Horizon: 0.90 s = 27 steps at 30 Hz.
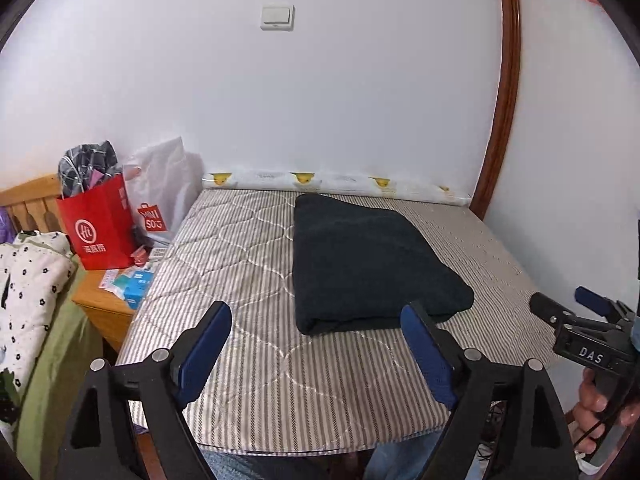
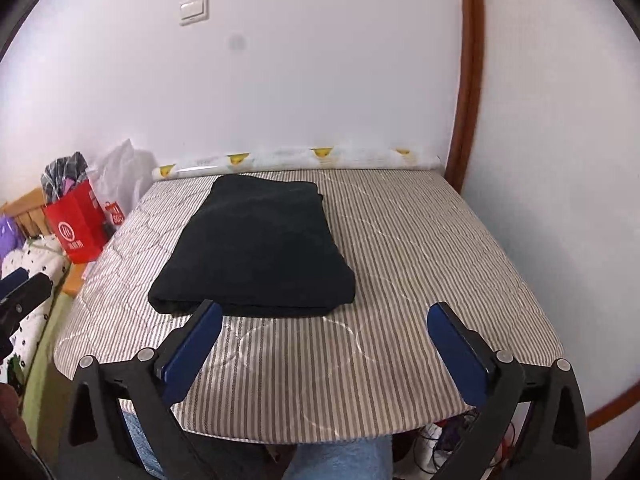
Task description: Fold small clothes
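Note:
A dark folded garment (image 1: pixel 368 260) lies flat on the striped quilted table cover (image 1: pixel 248 264); it also shows in the right wrist view (image 2: pixel 256 248). My left gripper (image 1: pixel 316 320) is open and empty, held just in front of the garment's near edge, not touching it. My right gripper (image 2: pixel 326 320) is open and empty, near the garment's front right corner, over the cover (image 2: pixel 420 260). The right gripper also shows at the right edge of the left wrist view (image 1: pixel 568 304).
A red paper bag (image 1: pixel 100 224) and a white plastic bag (image 1: pixel 164 196) stand at the left on a wooden stand (image 1: pixel 104 304). A rolled duck-print sheet (image 1: pixel 332 182) lies along the wall. A spotted cloth (image 1: pixel 28 280) lies far left.

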Each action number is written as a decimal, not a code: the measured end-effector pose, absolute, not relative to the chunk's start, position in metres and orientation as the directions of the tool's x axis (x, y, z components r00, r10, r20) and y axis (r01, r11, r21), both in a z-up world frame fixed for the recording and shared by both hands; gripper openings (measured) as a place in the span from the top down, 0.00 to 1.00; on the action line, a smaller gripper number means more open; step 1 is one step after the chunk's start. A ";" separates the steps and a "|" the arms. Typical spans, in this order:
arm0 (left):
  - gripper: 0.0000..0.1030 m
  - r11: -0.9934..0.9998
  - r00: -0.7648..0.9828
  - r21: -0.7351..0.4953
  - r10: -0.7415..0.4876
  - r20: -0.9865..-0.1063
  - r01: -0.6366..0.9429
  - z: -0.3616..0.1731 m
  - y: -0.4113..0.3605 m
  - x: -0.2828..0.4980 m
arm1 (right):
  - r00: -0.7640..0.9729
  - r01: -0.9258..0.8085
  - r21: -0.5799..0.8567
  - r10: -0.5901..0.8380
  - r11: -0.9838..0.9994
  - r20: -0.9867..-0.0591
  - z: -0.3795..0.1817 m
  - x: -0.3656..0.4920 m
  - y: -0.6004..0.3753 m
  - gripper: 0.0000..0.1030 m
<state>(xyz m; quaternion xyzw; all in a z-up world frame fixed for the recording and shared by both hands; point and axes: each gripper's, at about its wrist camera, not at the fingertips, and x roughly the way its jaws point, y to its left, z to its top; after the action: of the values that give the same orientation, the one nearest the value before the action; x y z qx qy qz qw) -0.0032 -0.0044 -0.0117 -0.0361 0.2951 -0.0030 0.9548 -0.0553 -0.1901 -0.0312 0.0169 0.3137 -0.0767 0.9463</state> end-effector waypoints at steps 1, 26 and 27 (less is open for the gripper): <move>0.16 0.997 0.825 -0.070 -0.025 -0.564 -0.018 -0.012 -0.004 -0.004 | 0.792 0.160 -0.029 -0.146 0.987 -0.593 -0.030 -0.059 -0.190 0.01; 0.15 0.999 0.818 -0.048 -0.020 -0.575 -0.009 -0.013 -0.014 -0.009 | 0.785 0.176 -0.043 -0.166 0.984 -0.597 -0.024 -0.077 -0.197 0.01; 0.15 0.999 0.818 -0.046 -0.019 -0.575 -0.009 -0.013 -0.015 -0.009 | 0.785 0.178 -0.044 -0.169 0.983 -0.597 -0.024 -0.077 -0.197 0.01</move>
<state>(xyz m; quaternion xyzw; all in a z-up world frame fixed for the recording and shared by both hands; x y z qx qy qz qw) -0.0090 -0.0147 -0.0129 -0.0235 0.3016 -0.0026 0.9531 -0.0773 -0.1968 -0.0244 0.0075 0.3150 -0.0918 0.9446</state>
